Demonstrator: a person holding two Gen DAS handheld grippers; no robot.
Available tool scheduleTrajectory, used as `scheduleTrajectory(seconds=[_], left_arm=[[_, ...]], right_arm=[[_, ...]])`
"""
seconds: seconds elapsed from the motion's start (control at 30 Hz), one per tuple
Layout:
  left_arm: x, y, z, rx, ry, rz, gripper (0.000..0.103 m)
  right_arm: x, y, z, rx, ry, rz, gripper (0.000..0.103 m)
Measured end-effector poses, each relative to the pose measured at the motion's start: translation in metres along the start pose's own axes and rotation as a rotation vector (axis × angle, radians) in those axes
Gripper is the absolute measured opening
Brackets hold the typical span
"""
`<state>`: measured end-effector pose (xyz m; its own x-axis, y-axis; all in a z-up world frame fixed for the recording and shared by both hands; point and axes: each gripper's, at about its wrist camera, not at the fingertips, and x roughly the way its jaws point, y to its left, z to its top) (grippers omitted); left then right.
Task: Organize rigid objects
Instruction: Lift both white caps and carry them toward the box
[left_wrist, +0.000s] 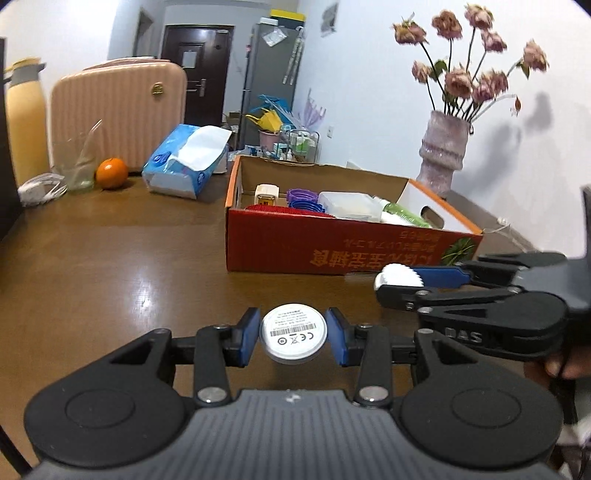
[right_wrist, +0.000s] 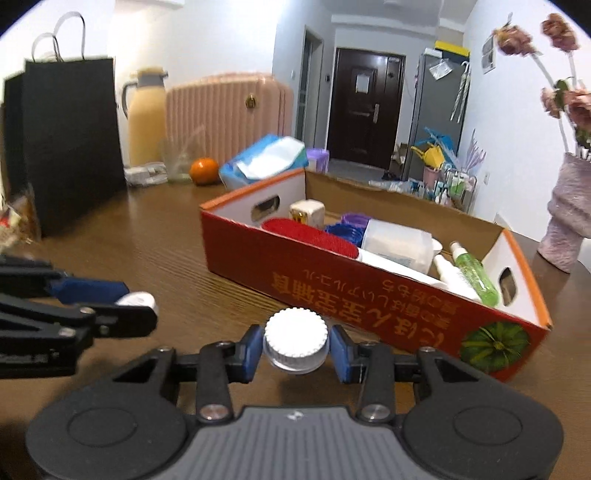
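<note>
My left gripper (left_wrist: 293, 334) is shut on a round white disc (left_wrist: 293, 332) with a printed label, held above the brown table (left_wrist: 110, 266). My right gripper (right_wrist: 295, 345) is shut on a white ribbed cap (right_wrist: 295, 343). Each gripper shows in the other's view: the right one (left_wrist: 399, 282) at right with the cap (left_wrist: 397, 277), the left one (right_wrist: 136, 306) at left with the disc (right_wrist: 138, 299). The red cardboard box (left_wrist: 332, 247) (right_wrist: 332, 280) ahead holds a red pad, purple rings, a white container and a green bottle (right_wrist: 474, 273).
A tissue pack (left_wrist: 184, 162), an orange (left_wrist: 111, 172), a glass (left_wrist: 77, 166), a yellow thermos (left_wrist: 26, 118) and a pink suitcase (left_wrist: 118, 114) stand at the table's far side. A flower vase (left_wrist: 443, 155) stands right of the box. A black paper bag (right_wrist: 66, 147) stands at left.
</note>
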<state>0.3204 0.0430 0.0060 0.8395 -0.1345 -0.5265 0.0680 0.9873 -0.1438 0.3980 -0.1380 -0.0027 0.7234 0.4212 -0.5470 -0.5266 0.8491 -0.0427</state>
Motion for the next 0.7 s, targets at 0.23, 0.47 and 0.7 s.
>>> scheduleTrajectory(seconds=[0.23,0.47,0.7], left_arm=[[-0.039,-0.011,-0.008,-0.016,-0.031,0.002,0.04],[-0.074,-0.025,-0.014,-0.007,-0.082,0.0,0.04],[-0.082,-0.022,-0.028,-0.045,-0.088,-0.008,0.04]], right_arm=[[-0.068,0.019,-0.024,-0.007,-0.064,-0.022,0.039],[-0.115,0.027,-0.04,0.03,-0.113,-0.011,0.039],[-0.132,0.026,-0.048,0.056,-0.135,-0.025,0.039]])
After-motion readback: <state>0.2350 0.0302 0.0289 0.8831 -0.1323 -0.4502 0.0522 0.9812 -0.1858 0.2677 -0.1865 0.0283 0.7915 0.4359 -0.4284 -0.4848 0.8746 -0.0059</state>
